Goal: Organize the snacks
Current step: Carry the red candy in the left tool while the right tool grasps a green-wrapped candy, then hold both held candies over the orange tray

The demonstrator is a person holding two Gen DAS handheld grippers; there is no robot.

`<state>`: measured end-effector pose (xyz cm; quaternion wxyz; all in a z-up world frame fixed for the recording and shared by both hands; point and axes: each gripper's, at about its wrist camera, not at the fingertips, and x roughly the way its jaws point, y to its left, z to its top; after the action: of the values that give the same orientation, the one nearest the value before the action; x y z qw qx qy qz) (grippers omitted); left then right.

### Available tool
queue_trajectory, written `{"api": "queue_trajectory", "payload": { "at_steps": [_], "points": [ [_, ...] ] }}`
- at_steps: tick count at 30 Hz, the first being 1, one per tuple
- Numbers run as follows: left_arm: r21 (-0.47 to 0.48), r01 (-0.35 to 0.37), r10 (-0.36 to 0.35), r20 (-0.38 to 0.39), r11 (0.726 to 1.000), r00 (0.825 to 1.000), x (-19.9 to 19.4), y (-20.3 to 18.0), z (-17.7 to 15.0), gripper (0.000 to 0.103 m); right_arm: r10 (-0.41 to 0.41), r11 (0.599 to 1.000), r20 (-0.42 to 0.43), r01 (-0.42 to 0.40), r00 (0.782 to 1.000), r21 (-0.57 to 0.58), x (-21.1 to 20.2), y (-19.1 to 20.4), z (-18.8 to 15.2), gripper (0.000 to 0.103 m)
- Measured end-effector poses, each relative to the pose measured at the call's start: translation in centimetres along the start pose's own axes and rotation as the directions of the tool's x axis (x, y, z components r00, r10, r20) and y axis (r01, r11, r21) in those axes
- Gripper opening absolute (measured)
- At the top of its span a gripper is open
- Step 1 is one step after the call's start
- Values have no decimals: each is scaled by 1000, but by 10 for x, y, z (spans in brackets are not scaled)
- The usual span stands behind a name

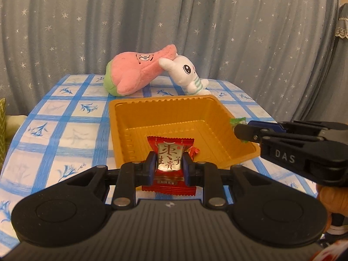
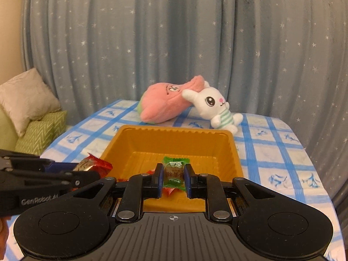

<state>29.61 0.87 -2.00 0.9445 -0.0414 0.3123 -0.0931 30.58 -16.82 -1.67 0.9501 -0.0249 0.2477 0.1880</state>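
Note:
An orange plastic tray (image 1: 165, 111) sits on the blue-checked tablecloth; it also shows in the right wrist view (image 2: 174, 134). My left gripper (image 1: 169, 166) is shut on a red candy packet (image 1: 169, 158), held above the tray's near edge; the packet also shows in the right wrist view (image 2: 87, 165). My right gripper (image 2: 174, 177) is shut on a green-wrapped candy (image 2: 175, 171), held over the tray's near side. In the left wrist view the right gripper (image 1: 239, 131) comes in from the right at the tray's right rim with the green candy (image 1: 238, 121). A red wrapper (image 2: 168, 192) lies in the tray.
A pink plush (image 1: 134, 74) and a white rabbit plush (image 1: 189, 74) lie behind the tray at the table's far edge. A star-patterned grey curtain hangs behind. Cushions (image 2: 32, 113) sit on a sofa to the left of the table.

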Motion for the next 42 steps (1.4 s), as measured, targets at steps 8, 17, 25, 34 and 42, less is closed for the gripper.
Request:
{"api": "queue_trajectory", "payload": {
  "at_steps": [8, 17, 25, 34, 42],
  "points": [
    [8, -12, 12, -9, 1000, 1000, 31, 5, 14, 23, -5, 999, -16, 5, 1000, 40, 31, -17, 10, 20],
    [22, -21, 21, -23, 1000, 1000, 50, 7, 22, 23, -1, 997, -41, 4, 999, 80, 52, -32, 13, 20],
    [22, -15, 15, -25, 1000, 1000, 59, 7, 25, 23, 2, 995, -61, 4, 998, 98, 61, -35, 12, 20],
    [16, -10, 10, -35, 1000, 999, 67, 10, 26, 23, 3, 993, -73, 5, 997, 115, 67, -39, 12, 20],
    [0, -11, 11, -39, 1000, 999, 72, 14, 27, 45, 2, 991, -80, 8, 997, 132, 69, -43, 11, 20]
  ]
}}
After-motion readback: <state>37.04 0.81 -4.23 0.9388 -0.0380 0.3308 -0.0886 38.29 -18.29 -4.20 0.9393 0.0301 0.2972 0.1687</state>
